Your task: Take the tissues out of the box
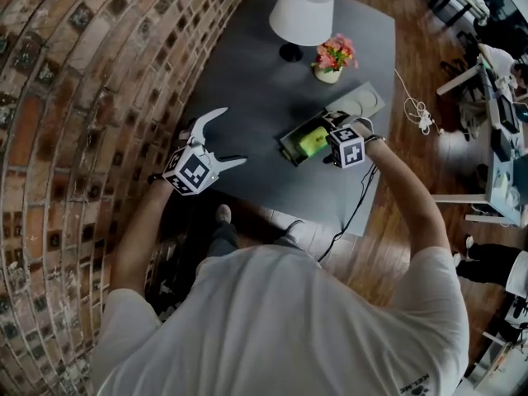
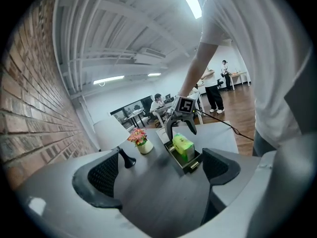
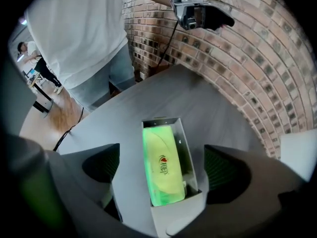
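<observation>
Box [image 1: 290,148]: we see an open grey tray, long and shallow, standing on the right part of the dark tabletop [image 1: 247,81], towards its near edge.
Contents: one tissue pack [image 1: 313,141] lies flat inside and takes up most of the tray's length. We see nothing else in the box.
Tissue pack look: a bright yellow-green soft wrapper, oblong with rounded ends. There is a small red and dark printed mark at the middle of its top face, which we cannot read.
Right gripper [image 3: 162,165]: released, with its jaws wide apart. It is held over the box so that one jaw shows on each side of the tray and the pack shows between them. We see no jaw pressing on the wrapper, and it grasps nothing.
Left gripper [image 2: 162,170]: held up over the left part of the tabletop, well apart from the box. Its jaws are spread, with only bare tabletop showing between them.
Grey piece [image 1: 363,101]: a flat grey panel lies just beyond the box, at the tabletop's right edge.
Lamp [image 1: 303,11]: it has a white shade and a dark base, and stands at the far end of the tabletop.
Flower pot [image 1: 332,56]: a small pale pot of pink and red flowers, just right of the lamp's base.
Surroundings: a brick wall [image 1: 74,97] runs along the left, and a wooden floor [image 1: 412,163] lies to the right with a white cable [image 1: 417,110] on it.
</observation>
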Available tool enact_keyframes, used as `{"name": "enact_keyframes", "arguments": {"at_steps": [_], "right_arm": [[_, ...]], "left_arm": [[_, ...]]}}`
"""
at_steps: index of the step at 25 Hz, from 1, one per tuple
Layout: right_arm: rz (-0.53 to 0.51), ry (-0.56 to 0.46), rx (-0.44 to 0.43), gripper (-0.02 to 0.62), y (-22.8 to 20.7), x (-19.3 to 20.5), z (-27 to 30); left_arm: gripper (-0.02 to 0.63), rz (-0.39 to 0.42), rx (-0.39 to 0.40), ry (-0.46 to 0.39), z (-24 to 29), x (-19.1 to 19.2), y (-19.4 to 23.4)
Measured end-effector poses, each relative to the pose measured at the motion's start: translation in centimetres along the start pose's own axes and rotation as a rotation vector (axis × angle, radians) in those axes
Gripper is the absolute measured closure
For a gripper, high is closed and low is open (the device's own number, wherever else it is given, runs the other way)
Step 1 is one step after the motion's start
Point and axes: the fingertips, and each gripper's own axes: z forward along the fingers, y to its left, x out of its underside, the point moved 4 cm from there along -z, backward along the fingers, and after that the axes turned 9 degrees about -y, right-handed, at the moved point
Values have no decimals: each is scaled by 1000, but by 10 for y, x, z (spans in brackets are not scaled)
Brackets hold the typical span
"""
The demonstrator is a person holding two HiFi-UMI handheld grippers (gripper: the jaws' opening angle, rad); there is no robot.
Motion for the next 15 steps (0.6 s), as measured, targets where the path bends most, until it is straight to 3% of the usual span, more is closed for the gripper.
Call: {"name": "enact_keyframes", "arguments": {"at_steps": [2,4,11,14,15], "right_arm": [[-3,10,-36,67,-1,4,12],[-7,20,-69,110,-2,8,23],[-17,45,-173,119,-6,9,44],[-21,57,-244,204,-1,6,46],[-19,58,-259,304,-1,5,45]], "left_arm": [[91,-17,-13,0,-2,2,-1],[92,-31,-27,-2,-4,4,-1],[94,-72,-54,15,-13,15,-5],[94,-89,-60,12,-16,18,-7],[94,-98,-64,10,-16,20,-7]]}}
